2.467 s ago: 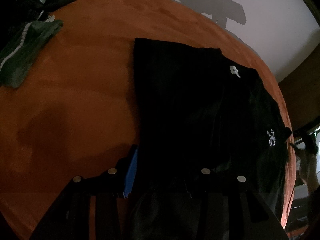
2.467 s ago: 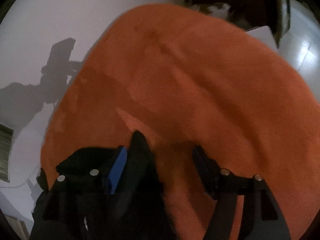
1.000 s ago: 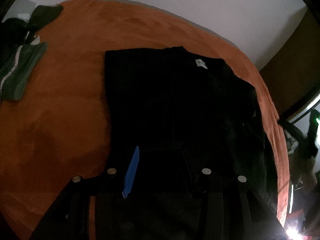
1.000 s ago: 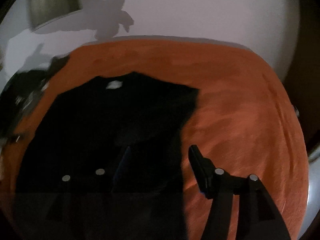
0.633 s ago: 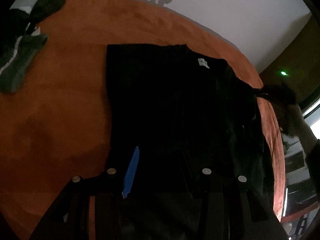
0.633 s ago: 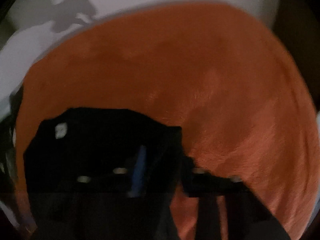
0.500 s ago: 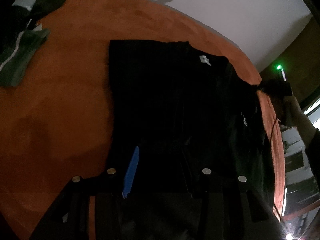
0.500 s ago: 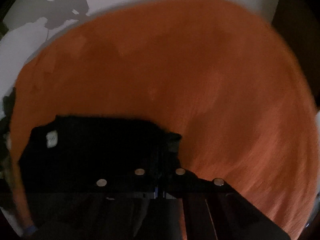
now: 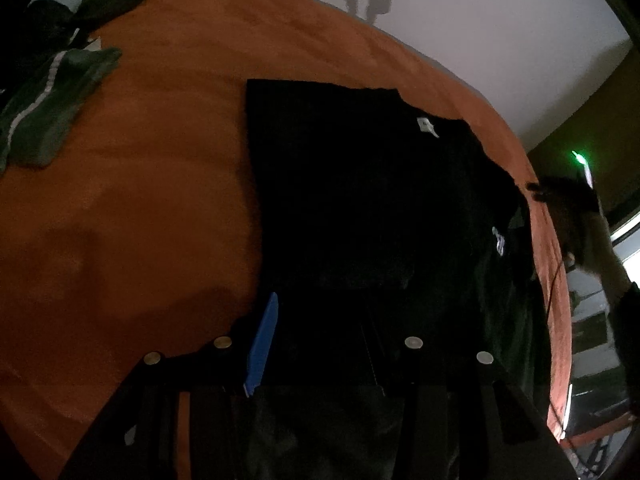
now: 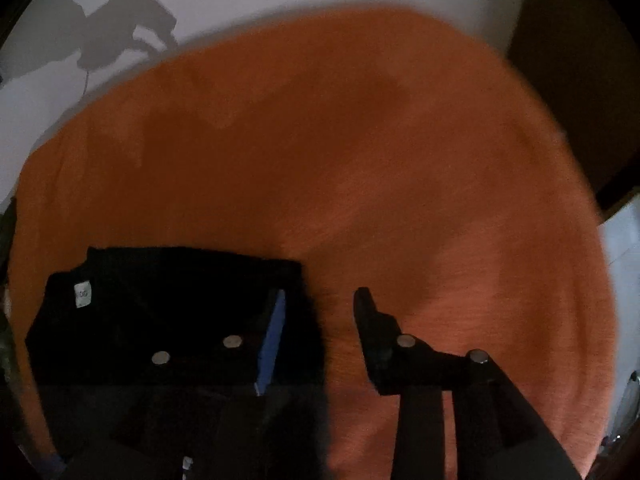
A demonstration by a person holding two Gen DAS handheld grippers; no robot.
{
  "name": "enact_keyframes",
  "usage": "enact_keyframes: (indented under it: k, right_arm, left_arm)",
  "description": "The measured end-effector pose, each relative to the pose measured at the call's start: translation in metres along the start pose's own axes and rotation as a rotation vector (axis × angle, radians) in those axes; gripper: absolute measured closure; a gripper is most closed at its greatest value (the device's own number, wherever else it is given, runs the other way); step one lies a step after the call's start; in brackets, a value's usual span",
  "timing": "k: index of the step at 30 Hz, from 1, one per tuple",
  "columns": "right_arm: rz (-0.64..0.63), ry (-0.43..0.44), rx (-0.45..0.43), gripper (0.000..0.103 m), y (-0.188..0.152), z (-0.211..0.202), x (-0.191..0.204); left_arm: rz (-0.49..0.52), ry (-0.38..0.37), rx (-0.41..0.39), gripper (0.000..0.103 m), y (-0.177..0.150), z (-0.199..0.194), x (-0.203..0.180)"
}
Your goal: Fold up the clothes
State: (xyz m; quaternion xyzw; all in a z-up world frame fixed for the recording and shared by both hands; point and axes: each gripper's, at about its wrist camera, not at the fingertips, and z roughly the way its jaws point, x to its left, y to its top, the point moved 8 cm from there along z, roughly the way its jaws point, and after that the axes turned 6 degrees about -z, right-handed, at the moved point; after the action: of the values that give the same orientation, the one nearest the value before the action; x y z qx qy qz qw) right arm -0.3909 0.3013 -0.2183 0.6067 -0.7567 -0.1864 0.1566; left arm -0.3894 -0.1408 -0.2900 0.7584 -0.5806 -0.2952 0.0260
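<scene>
Orange blanket (image 9: 160, 160), black shirt (image 9: 340, 200), white neck label (image 9: 426, 126) unreadable

A dim room of a home, likely a bedroom, is suggested: a bed (image 9: 160, 160) is covered by an orange fleece blanket, a plain white wall (image 9: 500, 20) is seen behind it, and clothes are laid out, a black garment (image 9: 360, 200) and green ones (image 9: 52, 104).
</scene>
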Motion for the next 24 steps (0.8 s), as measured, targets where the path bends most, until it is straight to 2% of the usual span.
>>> enact_keyframes:
  k: [2, 4, 7, 9, 10, 11, 12, 13, 14, 16, 17, 18, 19, 21, 24]
  right_arm:
    - [-0.017, 0.008, -0.084, 0.065, -0.025, -0.033, 0.005]
    - [-0.059, 0.087, -0.110, 0.065, -0.055, -0.048, 0.028]
    - [-0.211, 0.190, -0.052, 0.065, -0.101, -0.043, 0.083]
    - [-0.340, 0.205, -0.008, 0.065, -0.126, -0.031, 0.120]
    - [-0.383, 0.178, 0.005, 0.067, -0.134, -0.024, 0.128]
    - [-0.414, 0.132, 0.014, 0.075, -0.138, -0.016, 0.129]
    - [-0.445, 0.086, 0.022, 0.103, -0.142, -0.008, 0.131]
    - [-0.476, 0.040, 0.030, 0.102, -0.146, 0.000, 0.132]
    - [-0.456, 0.045, 0.014, 0.102, -0.147, -0.003, 0.130]
    - [-0.395, 0.128, -0.106, 0.102, -0.147, -0.038, 0.124]
    - [-0.397, 0.148, -0.151, 0.102, -0.147, -0.050, 0.122]
    - [-0.437, 0.136, -0.160, 0.102, -0.153, -0.054, 0.122]
    - [-0.489, 0.113, -0.154, 0.102, -0.162, -0.056, 0.124]
    - [-0.512, 0.118, -0.107, 0.102, -0.173, -0.046, 0.126]
    - [-0.416, 0.200, -0.015, 0.100, -0.173, -0.025, 0.114]
  left_arm:
    - [0.004, -0.004, 0.001, 0.058, 0.000, 0.000, -0.004]
    - [0.007, -0.008, 0.002, 0.058, 0.000, 0.001, -0.008]
    - [0.013, -0.015, 0.003, 0.058, 0.000, 0.002, -0.014]
    - [0.016, -0.019, 0.004, 0.058, 0.000, 0.002, -0.019]
    - [0.018, -0.021, 0.005, 0.058, 0.000, 0.002, -0.021]
    - [0.020, -0.023, 0.005, 0.058, 0.000, 0.003, -0.023]
    - [0.022, -0.025, 0.006, 0.058, 0.000, 0.003, -0.025]
    - [0.031, -0.027, 0.002, 0.058, -0.001, 0.001, -0.027]
    - [0.041, -0.029, -0.001, 0.058, -0.003, -0.003, -0.029]
    - [0.054, -0.033, 0.001, 0.058, -0.009, -0.007, -0.030]
    - [0.058, -0.031, 0.006, 0.058, -0.013, -0.008, -0.029]
    - [0.062, -0.028, 0.012, 0.058, -0.016, -0.009, -0.028]
    - [0.063, -0.023, 0.019, 0.058, -0.019, -0.008, -0.026]
    - [0.055, -0.015, 0.032, 0.058, -0.024, -0.006, -0.021]
    - [0.023, -0.025, 0.050, 0.058, -0.027, -0.004, -0.017]
